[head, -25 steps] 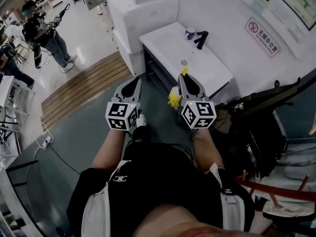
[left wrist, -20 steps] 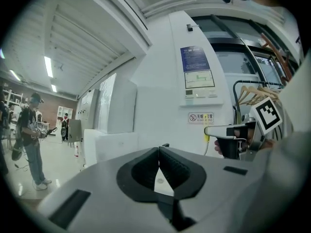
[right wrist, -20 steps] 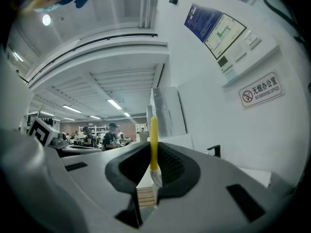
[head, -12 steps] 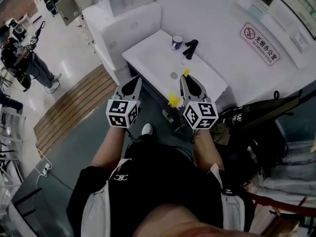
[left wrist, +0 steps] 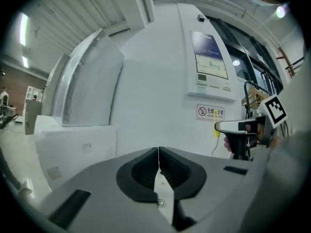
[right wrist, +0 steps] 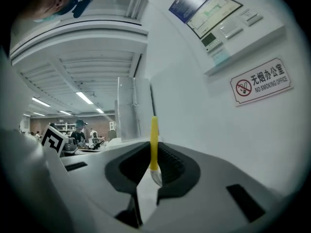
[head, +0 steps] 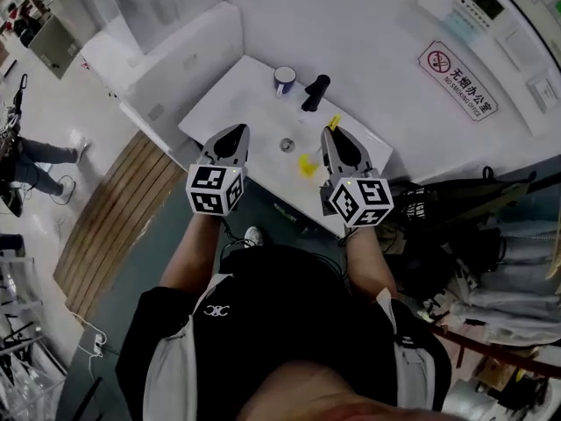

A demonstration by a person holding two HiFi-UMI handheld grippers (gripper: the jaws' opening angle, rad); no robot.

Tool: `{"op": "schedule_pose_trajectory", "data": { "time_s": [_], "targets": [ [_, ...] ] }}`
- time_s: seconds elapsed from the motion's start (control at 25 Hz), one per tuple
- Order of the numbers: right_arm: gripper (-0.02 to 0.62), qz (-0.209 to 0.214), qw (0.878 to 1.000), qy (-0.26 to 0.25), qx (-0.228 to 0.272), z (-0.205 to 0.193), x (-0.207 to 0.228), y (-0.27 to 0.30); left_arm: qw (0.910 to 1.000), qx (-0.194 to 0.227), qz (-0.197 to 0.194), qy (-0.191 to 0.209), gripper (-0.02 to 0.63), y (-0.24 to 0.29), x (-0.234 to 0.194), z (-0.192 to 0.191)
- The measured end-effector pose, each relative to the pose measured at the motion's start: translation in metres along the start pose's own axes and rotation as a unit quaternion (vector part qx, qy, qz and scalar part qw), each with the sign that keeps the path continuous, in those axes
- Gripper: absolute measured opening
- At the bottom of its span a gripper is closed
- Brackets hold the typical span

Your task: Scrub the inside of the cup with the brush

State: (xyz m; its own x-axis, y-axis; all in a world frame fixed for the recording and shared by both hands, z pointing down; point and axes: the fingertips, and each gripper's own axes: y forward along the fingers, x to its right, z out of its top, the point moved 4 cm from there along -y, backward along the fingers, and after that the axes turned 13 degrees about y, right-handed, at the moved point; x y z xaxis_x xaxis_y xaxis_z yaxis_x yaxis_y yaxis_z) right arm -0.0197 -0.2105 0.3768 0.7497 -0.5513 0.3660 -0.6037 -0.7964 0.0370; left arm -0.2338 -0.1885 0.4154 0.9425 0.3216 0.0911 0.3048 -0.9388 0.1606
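The left tool (head: 235, 133) has its jaws pressed together on nothing, while the right tool (head: 332, 135) is clamped on the yellow brush (right wrist: 154, 144), whose long axis stands nearly upright across the jaws, bristle head hanging below. The cup (head: 285, 80) stands at the far side of the white counter (head: 237, 103), ahead of and between the 2 tools, about equally near each, with the black faucet (head: 316, 92) just beside it on the right tool's side. The empty left tool looks free to steady it, and only the faucet crowds the brush's way.
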Motion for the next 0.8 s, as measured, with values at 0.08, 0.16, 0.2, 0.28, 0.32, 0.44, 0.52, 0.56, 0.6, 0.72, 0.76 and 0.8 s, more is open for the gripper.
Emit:
{"op": "schedule_pose_trajectory", "data": {
  "time_s": [0.08,0.16,0.2,0.28,0.32,0.44,0.52,0.56,0.6,0.72,0.76,0.8],
  "targets": [
    [0.049,-0.024,1.000,0.004,0.003,0.002,0.013,0.012,0.9998,-0.005,-0.017,0.002,0.015,0.026,-0.009,-0.002],
    [0.049,-0.046,0.999,0.007,0.005,0.005,0.026,0.023,0.9995,-0.013,-0.030,0.005,0.015,0.053,-0.017,-0.005],
    [0.049,-0.055,0.998,0.008,0.007,0.007,0.032,0.027,0.9992,-0.017,-0.037,0.006,0.015,0.065,-0.020,-0.007],
    [0.049,-0.071,0.997,0.011,0.011,0.011,0.043,0.031,0.9984,-0.027,-0.050,0.007,0.015,0.089,-0.024,-0.011],
    [0.049,-0.079,0.997,0.013,0.013,0.013,0.049,0.032,0.9980,-0.031,-0.055,0.007,0.015,0.100,-0.026,-0.013],
    [0.049,-0.100,0.995,0.017,0.017,0.016,0.067,0.033,0.9971,-0.043,-0.062,0.007,0.015,0.127,-0.026,-0.021],
    [0.049,-0.114,0.993,0.021,0.017,0.017,0.079,0.033,0.9964,-0.054,-0.065,0.007,0.015,0.142,-0.026,-0.029],
    [0.049,-0.121,0.992,0.022,0.017,0.017,0.084,0.032,0.9959,-0.060,-0.067,0.006,0.015,0.149,-0.025,-0.034],
    [0.049,-0.126,0.992,0.022,0.018,0.018,0.087,0.030,0.9953,-0.066,-0.071,0.006,0.015,0.155,-0.024,-0.039],
    [0.049,-0.144,0.989,0.021,0.022,0.021,0.100,0.024,0.9912,-0.088,-0.097,0.014,0.109,0.178,-0.021,-0.055],
    [0.049,-0.150,0.988,0.023,0.022,0.020,0.104,0.022,0.9893,-0.098,-0.107,0.014,0.151,0.186,-0.021,-0.061],
    [0.049,-0.157,0.987,0.025,0.021,0.018,0.108,0.020,0.9872,-0.108,-0.117,0.013,0.152,0.193,-0.020,-0.068]
  ]
}}
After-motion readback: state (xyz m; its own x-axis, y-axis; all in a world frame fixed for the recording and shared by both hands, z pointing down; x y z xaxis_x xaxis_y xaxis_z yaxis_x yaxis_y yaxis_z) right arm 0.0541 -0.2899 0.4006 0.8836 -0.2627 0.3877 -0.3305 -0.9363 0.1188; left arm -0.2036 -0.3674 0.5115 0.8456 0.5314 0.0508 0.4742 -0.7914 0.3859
